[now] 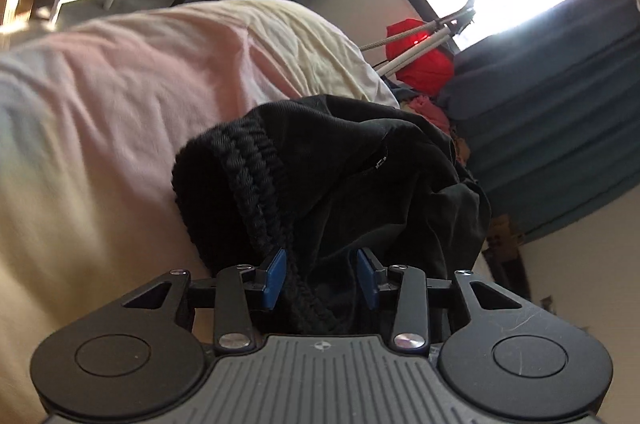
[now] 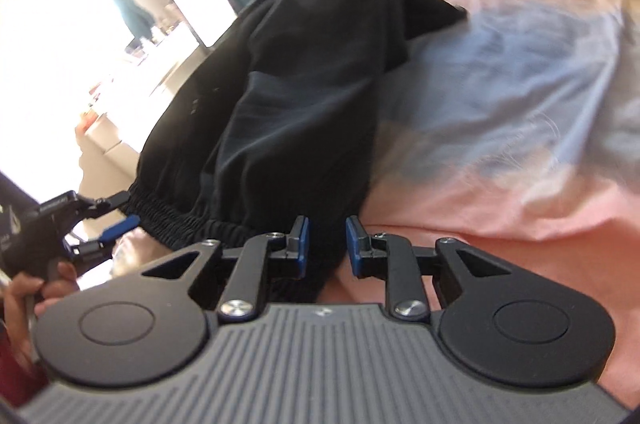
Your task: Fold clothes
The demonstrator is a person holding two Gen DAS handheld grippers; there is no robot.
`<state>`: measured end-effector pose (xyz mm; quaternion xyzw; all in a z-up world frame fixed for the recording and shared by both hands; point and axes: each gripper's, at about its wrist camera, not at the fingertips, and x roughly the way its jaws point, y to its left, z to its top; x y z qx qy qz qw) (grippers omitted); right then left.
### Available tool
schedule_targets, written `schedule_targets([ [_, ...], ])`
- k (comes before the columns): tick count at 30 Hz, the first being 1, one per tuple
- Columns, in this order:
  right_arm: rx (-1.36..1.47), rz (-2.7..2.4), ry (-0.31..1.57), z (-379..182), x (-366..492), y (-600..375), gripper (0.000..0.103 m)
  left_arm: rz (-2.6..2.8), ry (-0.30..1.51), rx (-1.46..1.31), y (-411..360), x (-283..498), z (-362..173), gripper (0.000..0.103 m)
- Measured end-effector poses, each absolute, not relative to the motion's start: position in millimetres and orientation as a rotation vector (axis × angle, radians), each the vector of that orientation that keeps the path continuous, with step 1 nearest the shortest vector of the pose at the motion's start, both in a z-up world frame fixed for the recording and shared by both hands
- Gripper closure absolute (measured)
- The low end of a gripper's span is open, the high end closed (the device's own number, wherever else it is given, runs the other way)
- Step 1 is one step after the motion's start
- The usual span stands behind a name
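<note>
A black garment (image 1: 352, 168) with a gathered elastic waistband lies bunched on the bed; it also shows in the right wrist view (image 2: 296, 92). My left gripper (image 1: 322, 274) has its blue pads apart with the waistband lying between them, not pinched. In the right wrist view the left gripper (image 2: 114, 220) shows at the waistband's left end. My right gripper (image 2: 327, 244) is partly open at the waistband's other end, with black cloth between its pads.
The bed sheet (image 1: 132, 96) is pastel pink, blue and cream (image 2: 500, 104). A red cloth (image 1: 420, 52) hangs on a drying rack by teal curtains (image 1: 560, 112) and a bright window. A white appliance (image 2: 200, 8) and counter stand beyond the bed.
</note>
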<state>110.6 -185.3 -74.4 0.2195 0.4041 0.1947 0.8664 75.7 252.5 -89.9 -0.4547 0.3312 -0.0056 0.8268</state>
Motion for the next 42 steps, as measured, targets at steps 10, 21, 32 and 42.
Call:
schedule_targets([
  [10, 0.582, 0.352, 0.843, -80.3, 114.1, -197.8, 0.078, 0.059, 0.708, -0.963, 255.4, 65.7, -88.3, 0.054],
  [21, 0.547, 0.377, 0.841, -84.8, 114.5, -178.2, 0.078, 0.169, 0.708, -0.958, 263.1, 92.5, -101.5, 0.042],
  [32, 0.669, 0.434, 0.817, -91.9, 116.1, -172.3, 0.028, 0.143, 0.485, -0.831, 292.6, 95.8, -86.5, 0.094],
  [42, 0.766, 0.493, 0.98, -123.9, 134.4, -145.9, 0.027, 0.205, 0.555, -0.624, 307.2, 107.4, -93.5, 0.089],
])
